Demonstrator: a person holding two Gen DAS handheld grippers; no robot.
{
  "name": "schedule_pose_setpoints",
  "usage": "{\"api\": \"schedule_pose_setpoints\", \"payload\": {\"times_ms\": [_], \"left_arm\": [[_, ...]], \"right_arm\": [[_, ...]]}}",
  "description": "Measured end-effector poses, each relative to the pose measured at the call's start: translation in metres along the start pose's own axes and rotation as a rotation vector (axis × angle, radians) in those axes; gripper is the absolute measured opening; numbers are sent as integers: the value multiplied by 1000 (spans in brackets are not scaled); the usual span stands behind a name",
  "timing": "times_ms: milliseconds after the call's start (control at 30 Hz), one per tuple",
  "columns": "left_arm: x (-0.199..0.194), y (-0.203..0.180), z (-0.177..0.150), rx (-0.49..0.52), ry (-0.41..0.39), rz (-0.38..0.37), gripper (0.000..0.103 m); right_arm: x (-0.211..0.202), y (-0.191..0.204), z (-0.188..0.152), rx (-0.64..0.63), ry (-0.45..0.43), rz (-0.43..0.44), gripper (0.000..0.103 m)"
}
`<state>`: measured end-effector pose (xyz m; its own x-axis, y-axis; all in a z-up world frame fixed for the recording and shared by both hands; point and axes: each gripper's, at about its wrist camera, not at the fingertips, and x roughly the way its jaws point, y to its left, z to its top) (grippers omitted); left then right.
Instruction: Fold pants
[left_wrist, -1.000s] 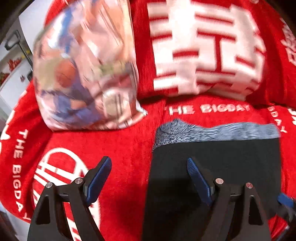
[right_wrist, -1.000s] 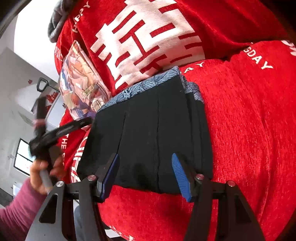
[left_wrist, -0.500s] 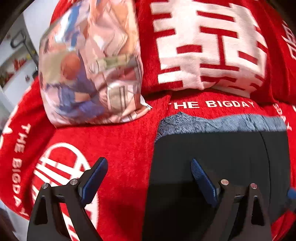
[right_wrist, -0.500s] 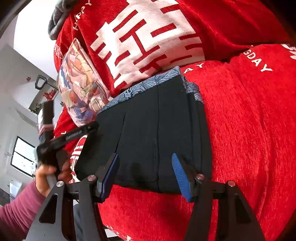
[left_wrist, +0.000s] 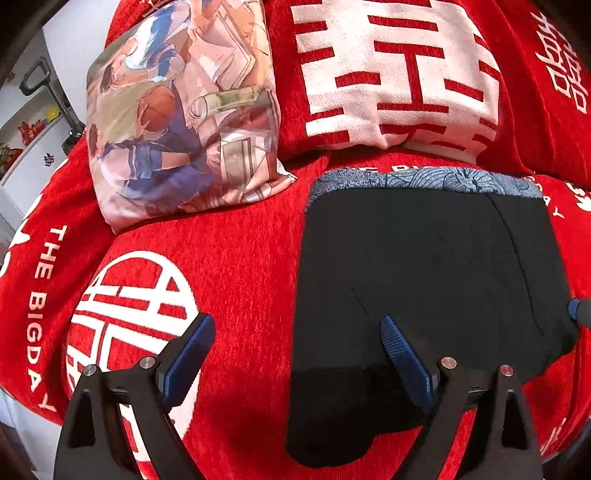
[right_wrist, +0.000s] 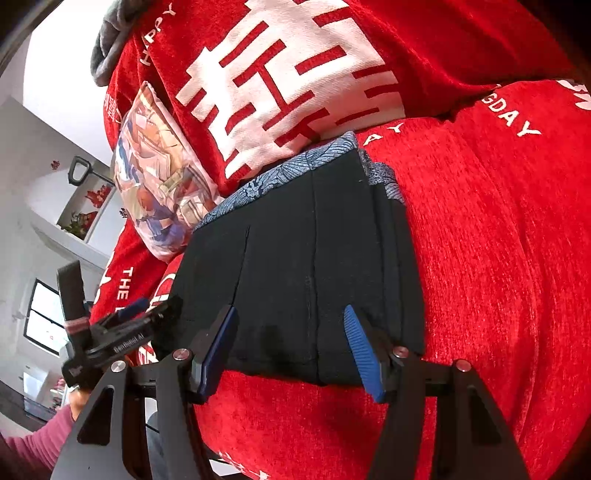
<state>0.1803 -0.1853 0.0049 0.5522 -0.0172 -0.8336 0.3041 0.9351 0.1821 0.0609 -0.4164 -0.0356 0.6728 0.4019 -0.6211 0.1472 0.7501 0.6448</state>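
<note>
The black pants (left_wrist: 424, 273) lie folded into a compact rectangle on the red sofa seat, with a blue patterned lining band along the far edge; they also show in the right wrist view (right_wrist: 306, 280). My left gripper (left_wrist: 295, 350) is open and empty, hovering over the pants' near left edge. My right gripper (right_wrist: 288, 350) is open and empty, just above the pants' near edge. The left gripper also shows at the left of the right wrist view (right_wrist: 122, 328), held by a hand.
A red sofa cover (left_wrist: 236, 258) with white lettering lies under everything. A printed cushion (left_wrist: 177, 110) leans at the back left, beside a red cushion (left_wrist: 395, 70) with a white character. White shelves (right_wrist: 74, 206) and a window stand beyond the sofa's left end.
My left gripper has moved closer to the pants and slightly right. The right gripper has stayed almost still. Both stay open.
</note>
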Motion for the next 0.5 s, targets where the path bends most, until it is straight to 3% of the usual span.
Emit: {"api": "schedule_pose_setpoints", "payload": {"times_ms": [500], "left_arm": [[2, -3, -2, -10, -1, 9, 92]], "right_arm": [[-1, 1, 0, -5, -1, -4, 66]]}}
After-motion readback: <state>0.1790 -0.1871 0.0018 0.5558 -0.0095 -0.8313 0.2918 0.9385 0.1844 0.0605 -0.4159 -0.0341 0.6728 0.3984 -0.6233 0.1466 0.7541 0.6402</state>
